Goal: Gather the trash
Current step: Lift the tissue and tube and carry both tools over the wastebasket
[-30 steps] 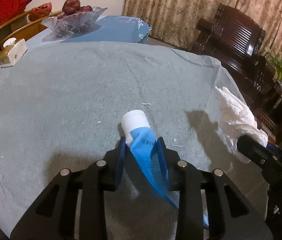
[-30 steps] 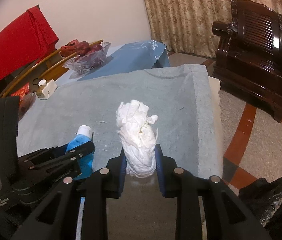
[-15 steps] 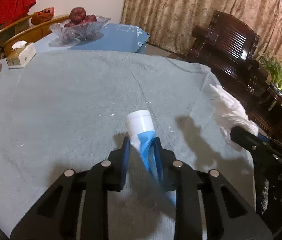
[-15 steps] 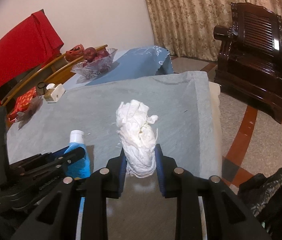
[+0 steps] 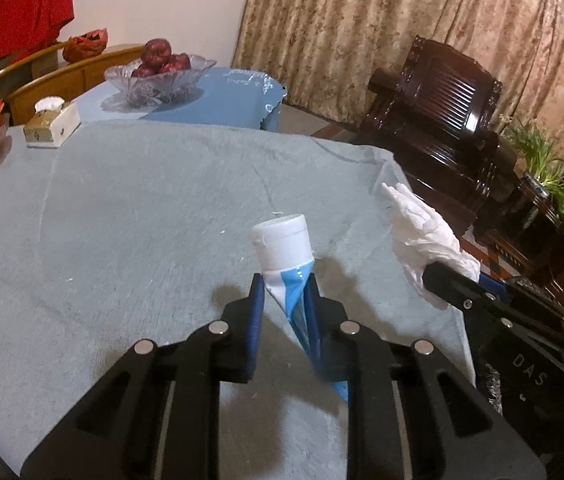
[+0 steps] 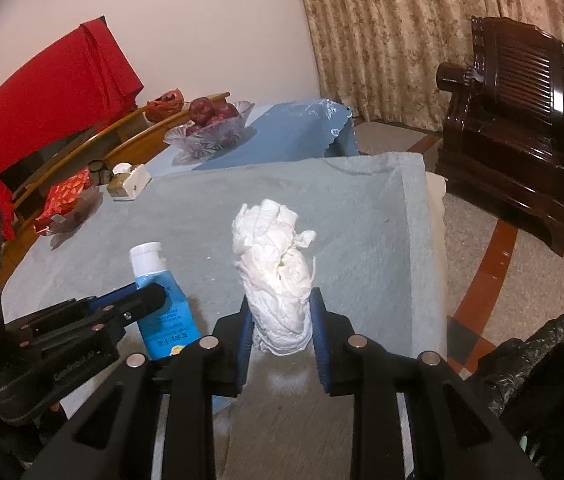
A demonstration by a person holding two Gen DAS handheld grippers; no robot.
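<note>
Tube (image 6: pixel 162 304) in left tongs (image 5: pixel 280 300) bears unreadable printed writing.

crumpled tissue (image 6: pixel 276 276) between right gripper (image 6: pixel 282 312) fingers

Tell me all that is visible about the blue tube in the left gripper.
The tube is a soft plastic squeeze tube, blue with white areas, small print and a wide white cap. The left gripper is shut on its body just below the cap, with the cap pointing forward and the flat tail toward the camera. It is held above the grey cloth, apparently not touching it.
</note>
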